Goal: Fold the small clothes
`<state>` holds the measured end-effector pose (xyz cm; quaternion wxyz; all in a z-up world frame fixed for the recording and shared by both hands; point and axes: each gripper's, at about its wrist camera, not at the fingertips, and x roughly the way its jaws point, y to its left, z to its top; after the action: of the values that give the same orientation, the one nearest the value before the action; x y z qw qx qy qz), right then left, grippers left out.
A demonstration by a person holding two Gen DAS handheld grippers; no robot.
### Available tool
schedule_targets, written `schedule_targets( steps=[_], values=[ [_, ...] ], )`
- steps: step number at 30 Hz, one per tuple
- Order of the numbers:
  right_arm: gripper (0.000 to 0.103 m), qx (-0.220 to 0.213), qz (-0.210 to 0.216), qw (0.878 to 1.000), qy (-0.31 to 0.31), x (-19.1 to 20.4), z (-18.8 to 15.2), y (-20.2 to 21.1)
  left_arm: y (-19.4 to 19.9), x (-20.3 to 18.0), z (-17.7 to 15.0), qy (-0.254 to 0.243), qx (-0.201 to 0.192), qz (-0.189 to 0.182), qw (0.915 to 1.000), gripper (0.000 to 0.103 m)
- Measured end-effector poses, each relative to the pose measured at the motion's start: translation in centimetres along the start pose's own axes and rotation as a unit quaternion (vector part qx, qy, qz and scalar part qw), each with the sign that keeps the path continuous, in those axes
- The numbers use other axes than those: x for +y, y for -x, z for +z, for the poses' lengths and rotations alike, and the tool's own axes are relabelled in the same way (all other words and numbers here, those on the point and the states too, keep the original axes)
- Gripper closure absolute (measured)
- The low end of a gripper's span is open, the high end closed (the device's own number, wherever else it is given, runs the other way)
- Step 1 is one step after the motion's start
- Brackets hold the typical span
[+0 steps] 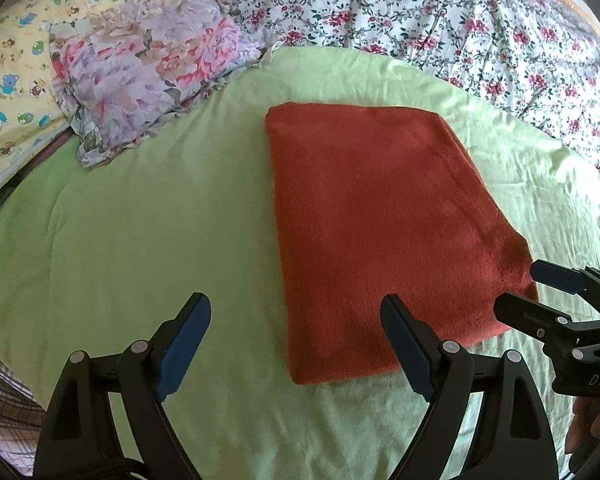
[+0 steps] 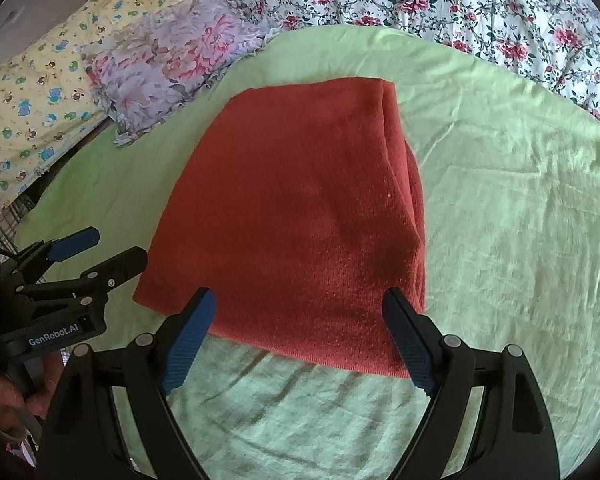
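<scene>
The green sheet (image 1: 140,220) on the bed holds a folded red cloth (image 2: 292,220). Left claw (image 1: 296,320) and right claw (image 2: 300,312) are both wide and hold nothing.

Both wrist cameras look steeply down along their jaws, close above the bed. Both views share the folded red cloth (image 1: 384,232) on the green sheet (image 1: 160,220).

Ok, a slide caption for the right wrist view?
Open right gripper poised over the near edge of a folded rust-red knit cloth on a light green sheet.
</scene>
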<state>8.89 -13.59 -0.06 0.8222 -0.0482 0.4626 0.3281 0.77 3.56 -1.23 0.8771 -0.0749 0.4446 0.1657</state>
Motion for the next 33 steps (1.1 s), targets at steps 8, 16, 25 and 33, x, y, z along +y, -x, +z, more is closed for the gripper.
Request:
schedule_targets(
  steps=[8,16,25,33],
  values=[
    [0.017,-0.011,-0.002,1.0,0.006,-0.2,0.9,0.1,-0.1,0.2,0.0,0.002,0.003,0.002,1.0,0.015],
    [0.017,-0.01,0.0,1.0,0.004,-0.3,1.1,-0.1,-0.3,-0.1,0.0,0.002,0.006,0.002,1.0,0.014],
    [0.016,-0.004,0.002,1.0,0.002,-0.5,1.2,-0.5,-0.6,-0.1,0.0,0.009,0.013,0.0,0.9999,0.013],
    [0.016,0.0,0.003,1.0,-0.006,-0.9,1.1,-0.6,-0.9,-0.5,0.0,0.005,0.021,-0.006,0.9997,0.013]
  ],
)
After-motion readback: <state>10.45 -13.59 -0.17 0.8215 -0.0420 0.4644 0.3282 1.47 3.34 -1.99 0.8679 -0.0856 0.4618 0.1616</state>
